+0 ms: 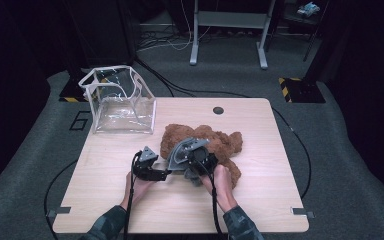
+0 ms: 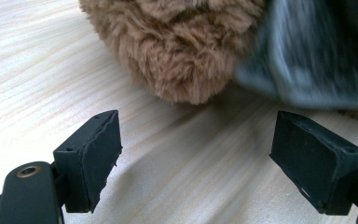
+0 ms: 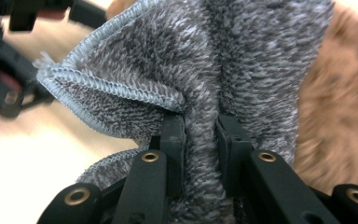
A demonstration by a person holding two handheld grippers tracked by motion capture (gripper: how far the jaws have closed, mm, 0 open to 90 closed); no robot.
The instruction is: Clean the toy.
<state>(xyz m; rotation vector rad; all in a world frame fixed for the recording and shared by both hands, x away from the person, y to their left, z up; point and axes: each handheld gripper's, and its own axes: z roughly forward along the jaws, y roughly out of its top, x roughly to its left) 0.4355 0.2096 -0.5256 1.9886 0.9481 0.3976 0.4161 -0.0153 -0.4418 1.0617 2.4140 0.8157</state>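
Observation:
A brown plush teddy bear (image 1: 215, 142) lies in the middle of the wooden table (image 1: 260, 180). My right gripper (image 3: 200, 135) is shut on a bunched fold of a grey fleecy cloth (image 3: 223, 60) with a pale blue stitched hem; the cloth (image 1: 177, 156) hangs over the bear's left side. My left gripper (image 2: 196, 149) rests low over the table with its jaws wide apart and nothing between them. The bear's fur (image 2: 177, 46) lies just beyond its pads, with the grey cloth (image 2: 317, 51) blurred at the upper right. In the high view the left gripper (image 1: 166, 174) sits beside the right gripper (image 1: 192, 167).
A clear plastic bag (image 1: 117, 100) with white edging stands open at the table's far left corner. A dark round hole (image 1: 218, 110) marks the far edge. Cables trail from the table to the grey floor. A desk frame (image 1: 230, 30) stands beyond.

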